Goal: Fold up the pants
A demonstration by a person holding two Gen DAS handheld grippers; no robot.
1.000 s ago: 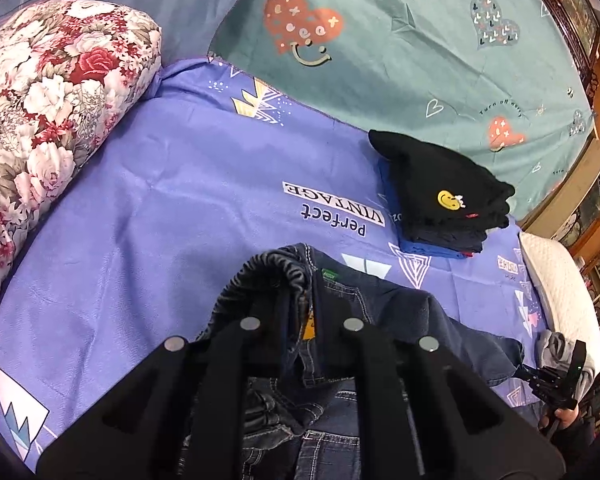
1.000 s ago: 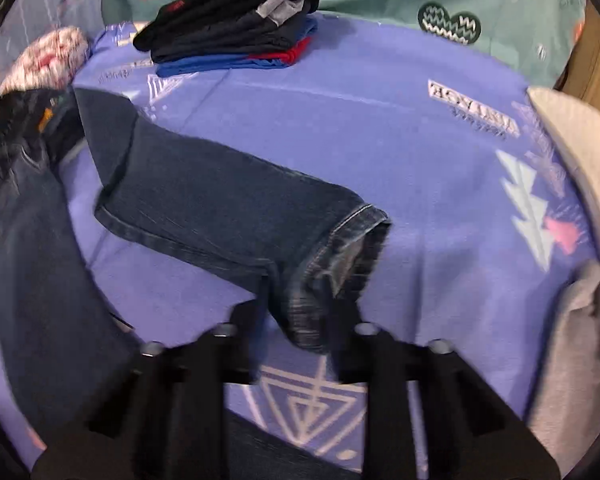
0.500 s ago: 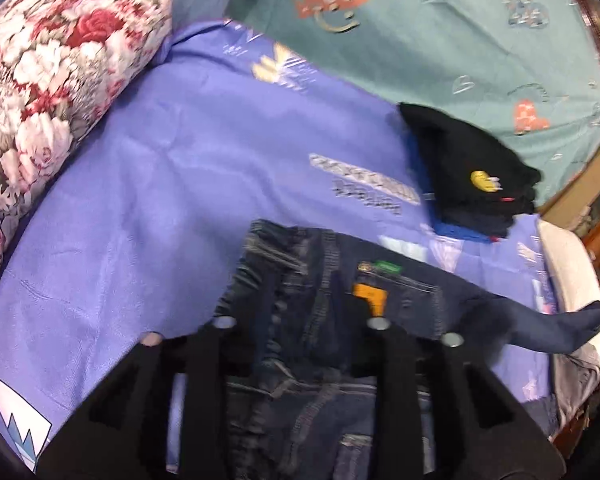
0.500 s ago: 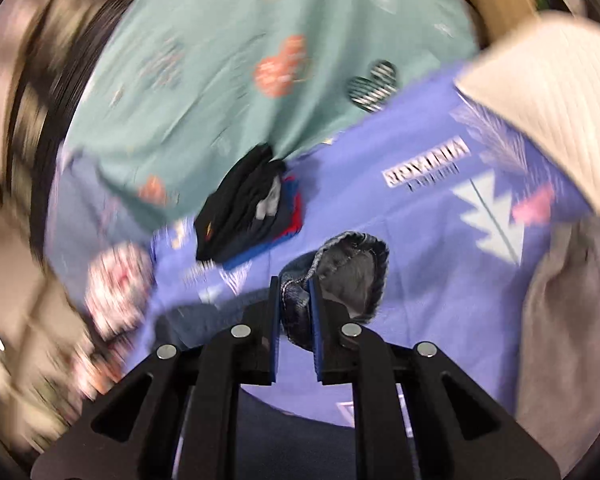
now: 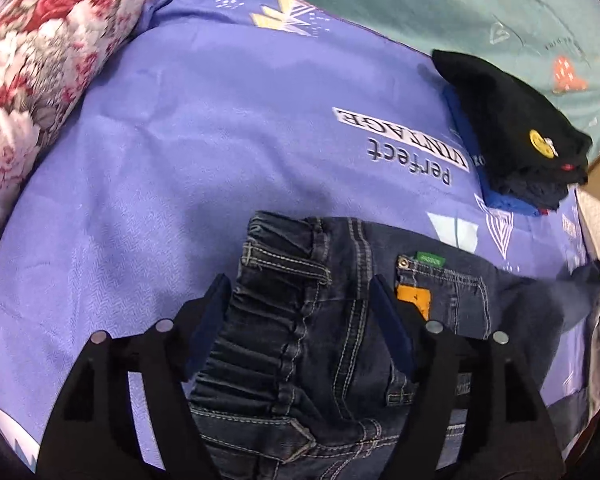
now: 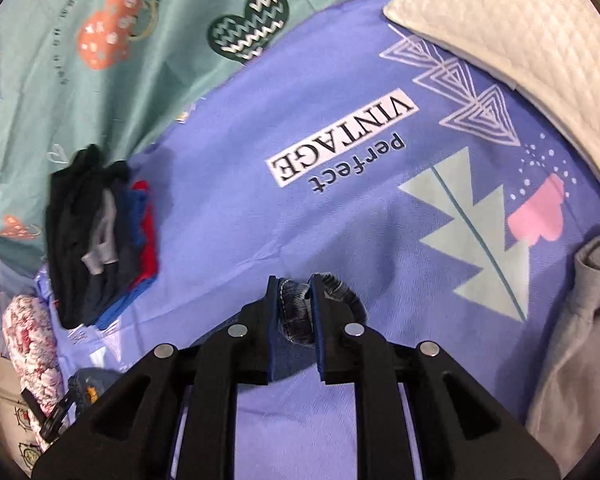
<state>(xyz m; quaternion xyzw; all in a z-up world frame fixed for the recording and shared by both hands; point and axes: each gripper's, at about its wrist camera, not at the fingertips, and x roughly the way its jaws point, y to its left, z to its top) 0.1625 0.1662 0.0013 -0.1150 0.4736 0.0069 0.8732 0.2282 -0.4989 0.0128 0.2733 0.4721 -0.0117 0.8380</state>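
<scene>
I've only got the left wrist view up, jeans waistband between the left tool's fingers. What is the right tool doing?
Observer: The right tool is shut on the hem of a jeans leg, pinched between its blue pads.
Operator: Okay, and is that hem lying on the bed?
Observer: No, it appears lifted above the purple sheet, with the cuff curling out beside the right finger.
Operator: Anything close to it on that side?
Observer: A grey garment lies bunched at the right edge, under a white quilted pillow.
Operator: And my left tool?
Observer: The left tool is opening, with the waistband lying between its fingers.
</scene>
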